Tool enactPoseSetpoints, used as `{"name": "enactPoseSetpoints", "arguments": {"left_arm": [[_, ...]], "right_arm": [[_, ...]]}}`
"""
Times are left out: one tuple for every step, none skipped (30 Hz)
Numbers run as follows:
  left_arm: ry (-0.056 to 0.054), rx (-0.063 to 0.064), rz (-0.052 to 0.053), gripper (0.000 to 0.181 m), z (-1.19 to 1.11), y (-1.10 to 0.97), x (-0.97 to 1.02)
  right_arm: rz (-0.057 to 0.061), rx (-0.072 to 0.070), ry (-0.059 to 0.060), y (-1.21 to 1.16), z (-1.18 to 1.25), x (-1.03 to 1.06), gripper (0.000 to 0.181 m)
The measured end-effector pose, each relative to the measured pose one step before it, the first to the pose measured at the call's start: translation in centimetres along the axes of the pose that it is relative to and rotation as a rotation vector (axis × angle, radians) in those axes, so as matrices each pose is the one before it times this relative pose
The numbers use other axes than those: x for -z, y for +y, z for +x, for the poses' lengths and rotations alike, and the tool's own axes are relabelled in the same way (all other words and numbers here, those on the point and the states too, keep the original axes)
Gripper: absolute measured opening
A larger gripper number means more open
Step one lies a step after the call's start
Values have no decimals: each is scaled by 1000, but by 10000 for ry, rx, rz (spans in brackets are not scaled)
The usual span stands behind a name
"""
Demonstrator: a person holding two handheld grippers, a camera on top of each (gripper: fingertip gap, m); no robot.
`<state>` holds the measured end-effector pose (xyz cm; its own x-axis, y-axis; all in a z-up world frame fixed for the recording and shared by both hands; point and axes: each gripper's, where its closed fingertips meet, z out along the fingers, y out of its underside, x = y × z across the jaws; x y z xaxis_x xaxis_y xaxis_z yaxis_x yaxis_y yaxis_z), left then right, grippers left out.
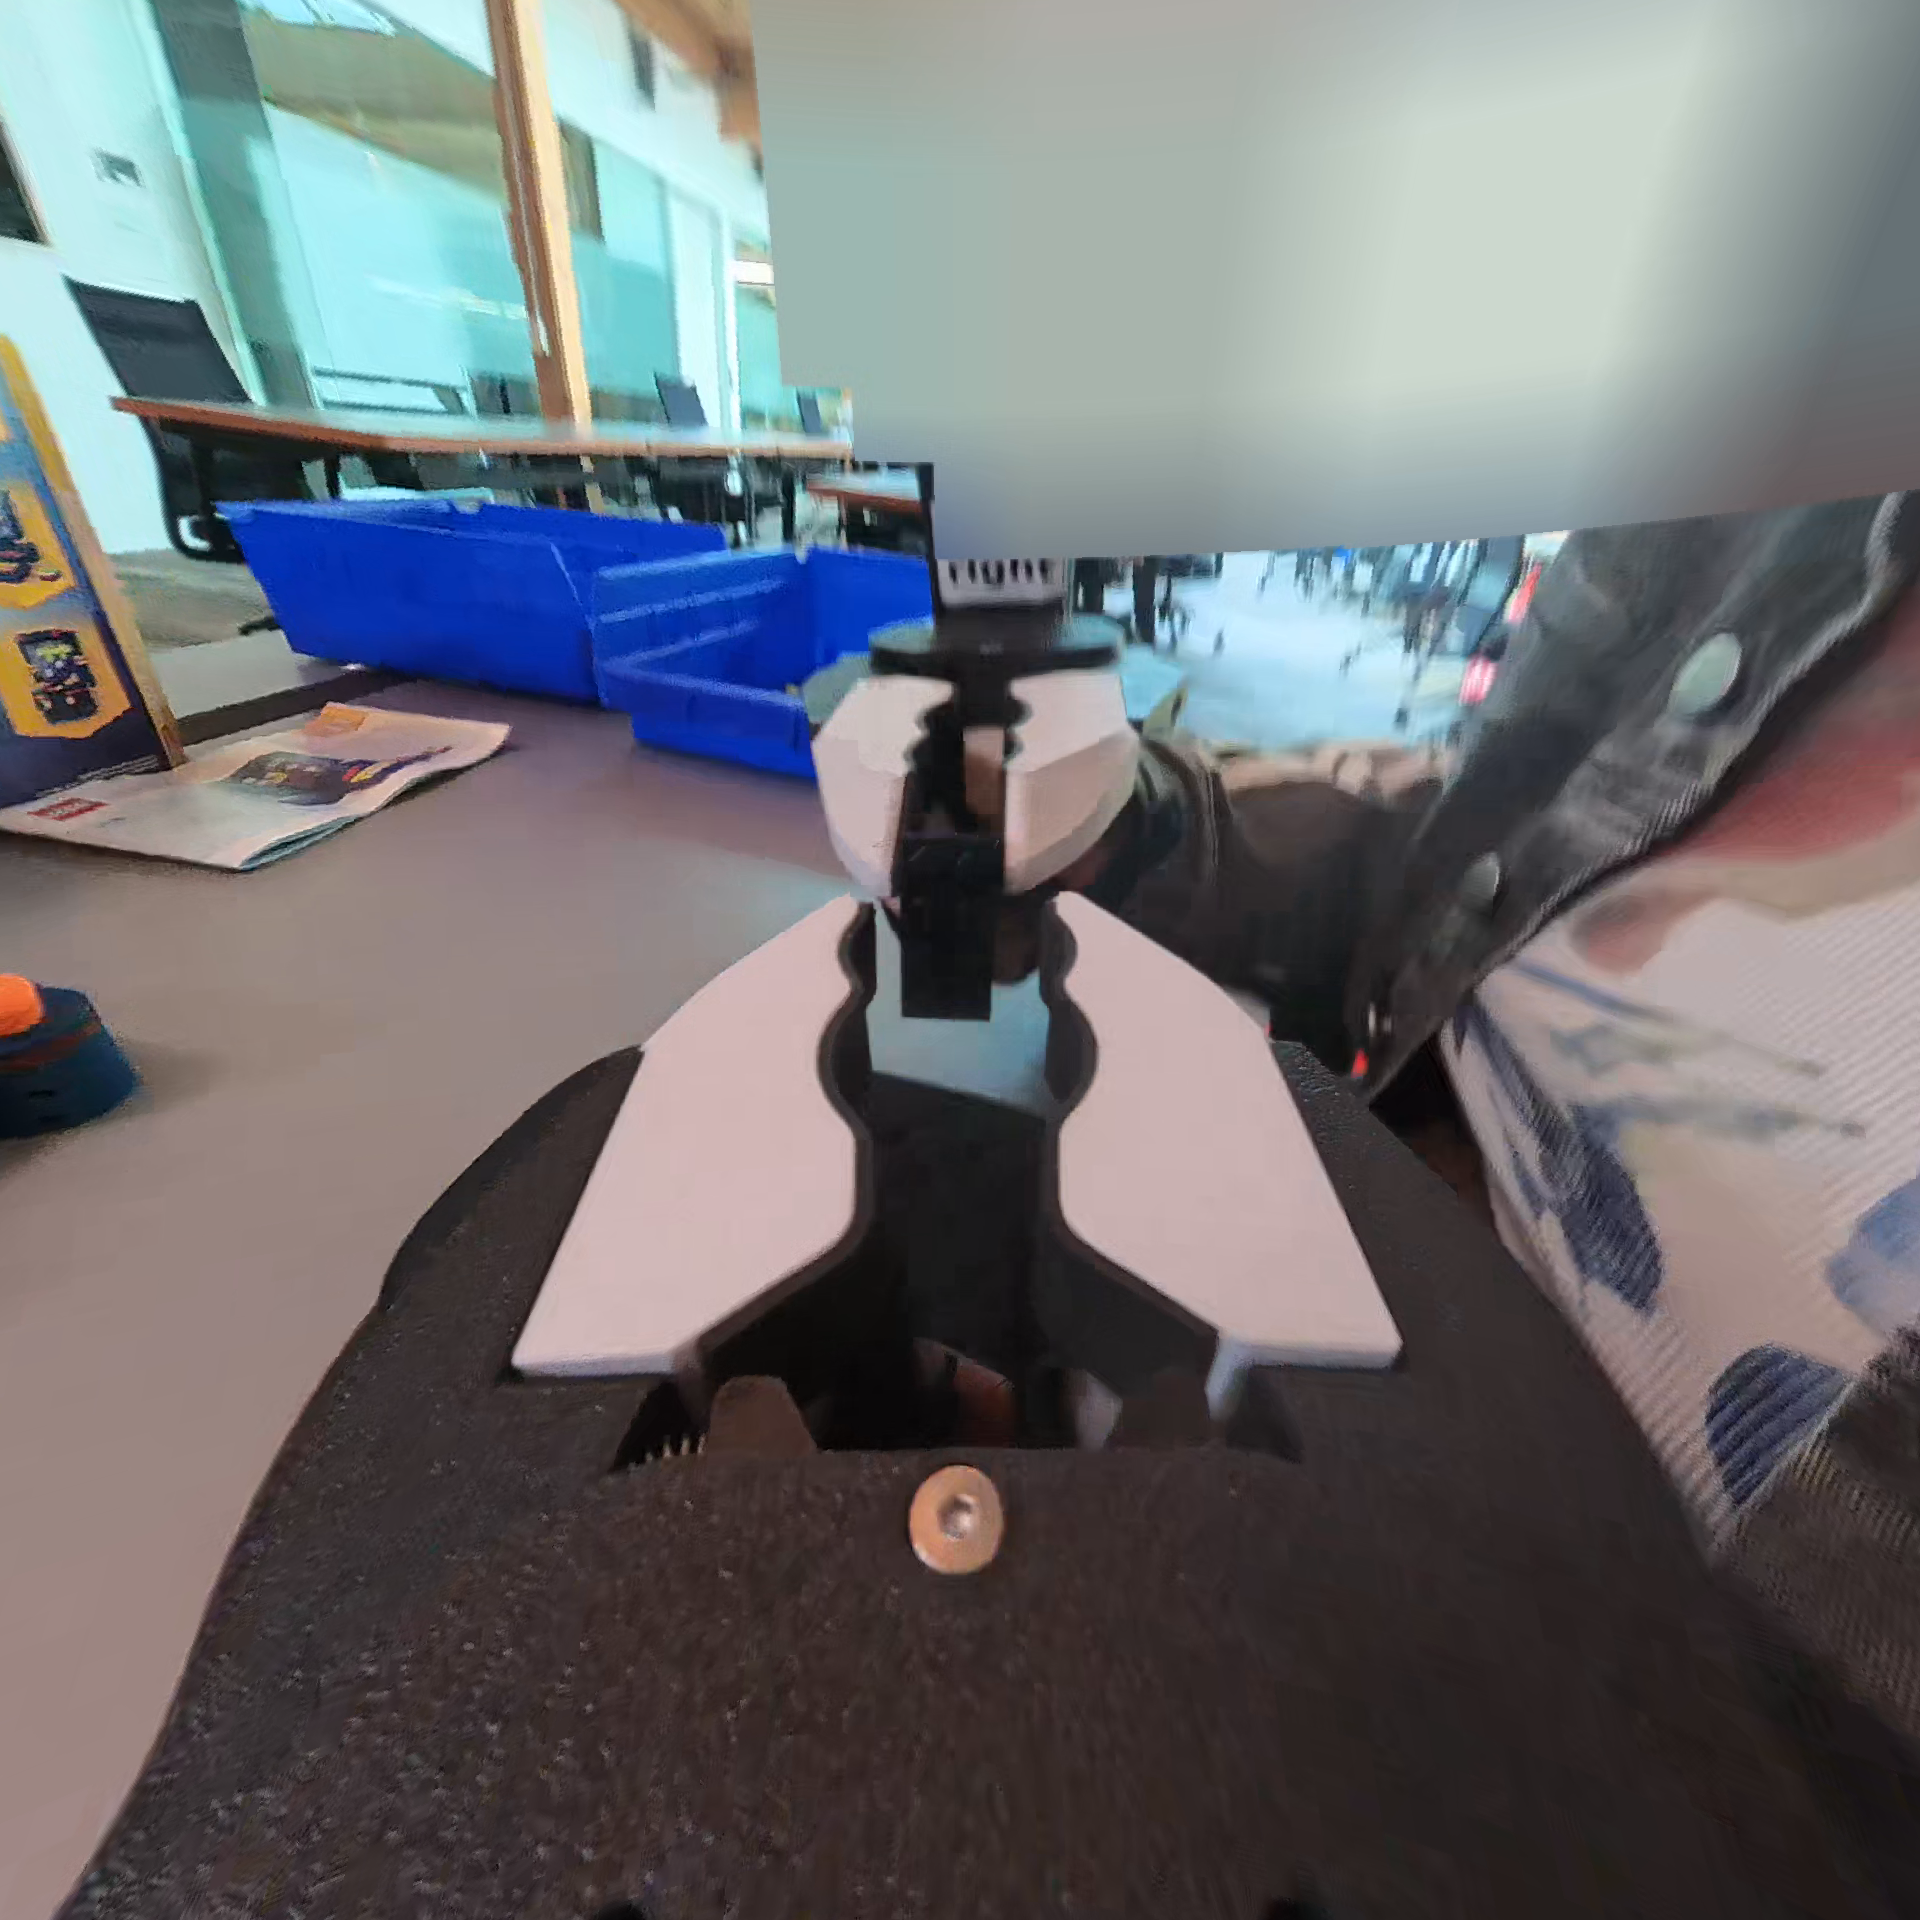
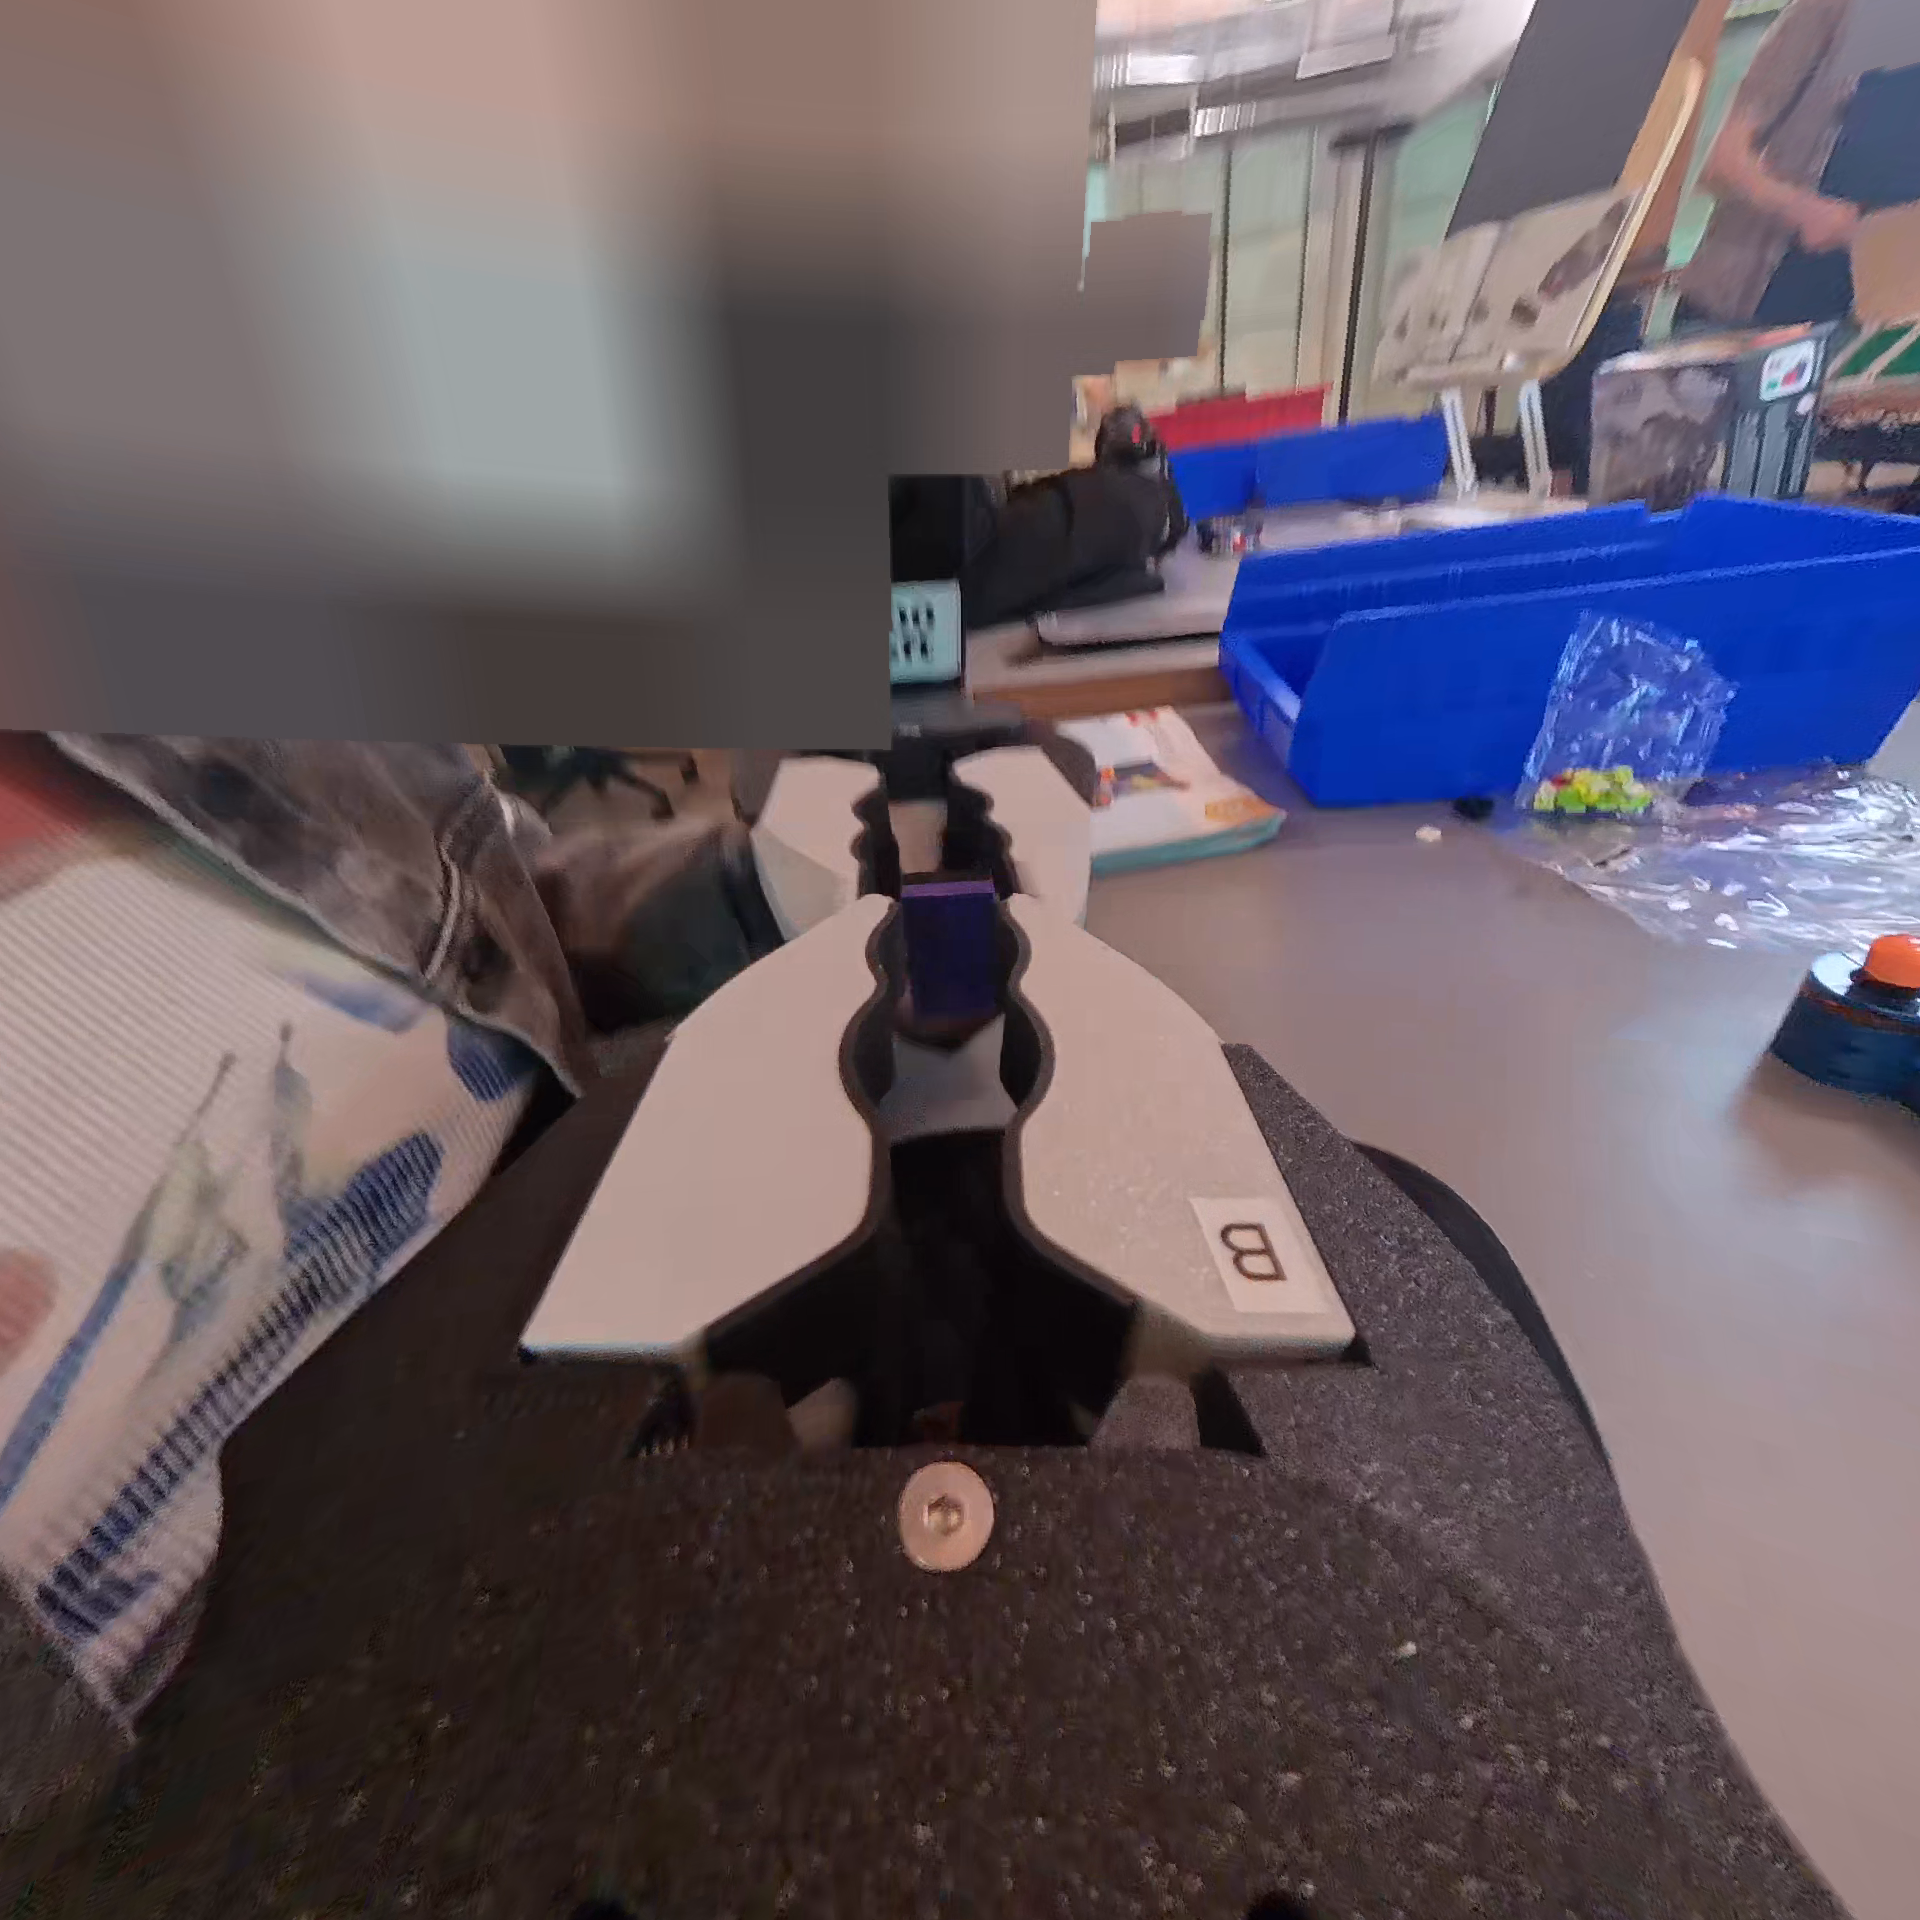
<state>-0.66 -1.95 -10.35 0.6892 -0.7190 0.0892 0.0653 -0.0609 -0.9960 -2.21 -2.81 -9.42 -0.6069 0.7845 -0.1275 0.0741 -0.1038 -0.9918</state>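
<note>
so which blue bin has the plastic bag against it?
The big blue bin right of the right gripper; a clear plastic bag leans on its front. The farther blue bin has none.

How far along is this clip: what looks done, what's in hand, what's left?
Done: the clear plastic bag by the blue bin lies open, green bricks spilled out. In hand: left gripper and right gripper, tip to tip, both clamp one dark brick piece above the grey table. Left: cannot tell; no build shows.
</note>
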Motion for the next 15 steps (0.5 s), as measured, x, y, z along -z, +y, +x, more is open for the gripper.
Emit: {"name": "enactPoseSetpoints", "arguments": {"left_arm": [[3,-421,-517,29,142,317,-113],[-113,-380,-460,26,-91,277,-81],[5,-323,-414,23,25,296,-52],[37,-225,-445,20,40,401,-65],[44,-161,-392,20,32,405,-119],[16,-176,-301,21,40,396,-207],[61,-198,-306,19,123,472,-263],[-54,-150,-296,19,-49,510,-268],[-46,-34,-240,19,-57,523,-272],[3,84,-238,17,-6,612,-293],[-36,119,-230,16,-61,670,-328],[-71,-65,-316,16,-23,818,-360],[-95,-245,-389,16,39,942,-361],[-74,-124,-412,16,81,948,-367],[-100,-166,-396,16,16,686,-187]], "right_arm": [[-533,266,-7,413,-149,-14,16],[-379,212,14,210,-108,32,16],[-383,195,-28,248,-120,51,16],[-414,227,-22,334,-102,72,16],[-451,277,55,438,-12,53,16],[-363,248,2,381,-60,9,16],[-310,151,-26,404,-44,-32,16],[-272,98,-6,488,38,-46,16],[-242,60,18,567,120,-53,16],[-226,33,20,600,105,-84,16],[-281,92,107,686,179,-124,16],[-407,109,36,831,36,-235,16],[-459,69,-38,912,-115,-364,17],[-418,96,12,909,-72,-440,16],[-198,123,63,650,-15,-394,16]]}}
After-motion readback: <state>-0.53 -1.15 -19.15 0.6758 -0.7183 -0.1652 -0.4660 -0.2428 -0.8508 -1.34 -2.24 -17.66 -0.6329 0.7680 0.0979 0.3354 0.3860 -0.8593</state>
